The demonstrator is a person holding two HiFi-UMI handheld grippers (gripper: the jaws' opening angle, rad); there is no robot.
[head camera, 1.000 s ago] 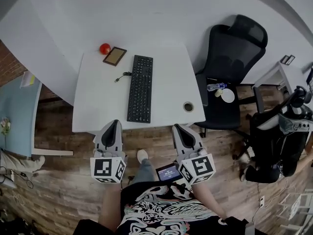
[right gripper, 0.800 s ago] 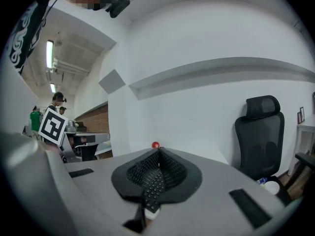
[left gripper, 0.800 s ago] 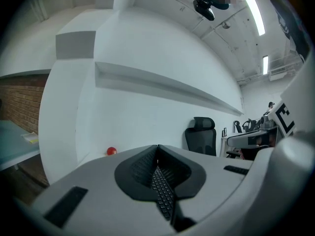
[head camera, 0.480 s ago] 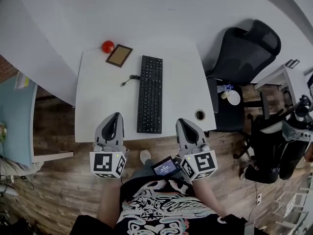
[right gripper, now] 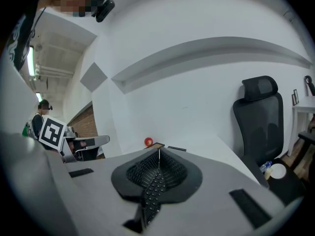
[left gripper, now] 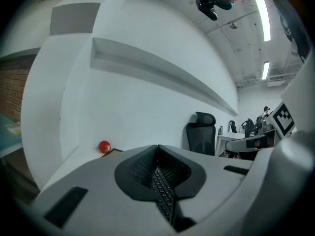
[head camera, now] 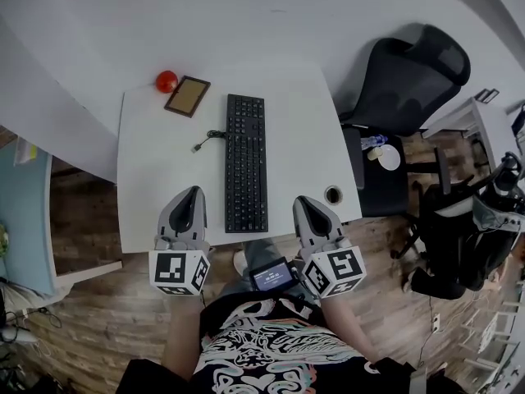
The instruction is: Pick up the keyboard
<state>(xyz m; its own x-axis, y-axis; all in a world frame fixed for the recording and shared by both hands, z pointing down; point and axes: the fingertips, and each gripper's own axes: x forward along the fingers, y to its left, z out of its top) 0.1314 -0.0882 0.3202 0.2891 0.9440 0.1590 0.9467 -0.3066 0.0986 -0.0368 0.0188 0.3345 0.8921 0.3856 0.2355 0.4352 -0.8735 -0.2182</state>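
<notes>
Head view, steeply down: a black keyboard (head camera: 246, 162) lies flat at the middle of a white bench (head camera: 156, 187), its long side running away from the person, and its cable (head camera: 205, 138) trails a short way to the left. The left tool (head camera: 193, 194) and the right tool (head camera: 303, 202) are held over the bench's near edge, one on each side of the keyboard's near end and apart from it.

Left gripper view shows that tool's jaws pressed together with nothing between them. Right gripper view shows the same of the other. In both, the keyboard's keys appear past the jaws.

At the bench's far left corner a red ball (head camera: 166, 80) sits just beside a dark-framed brown panel (head camera: 187, 96). A small round cup-like thing (head camera: 332, 194) stands near the right edge; what it is cannot be told.

The bench stands against a white wall (head camera: 246, 23), which carries a long ledge (left gripper: 162, 73) in the gripper views. A black office chair (head camera: 410, 76) stands to the right, with a bottle (head camera: 369, 143) and a white dish (head camera: 384, 159) on its seat. The floor (head camera: 90, 318) is of wood planks. A small lit screen (head camera: 272, 276) shows at the person's waist.
</notes>
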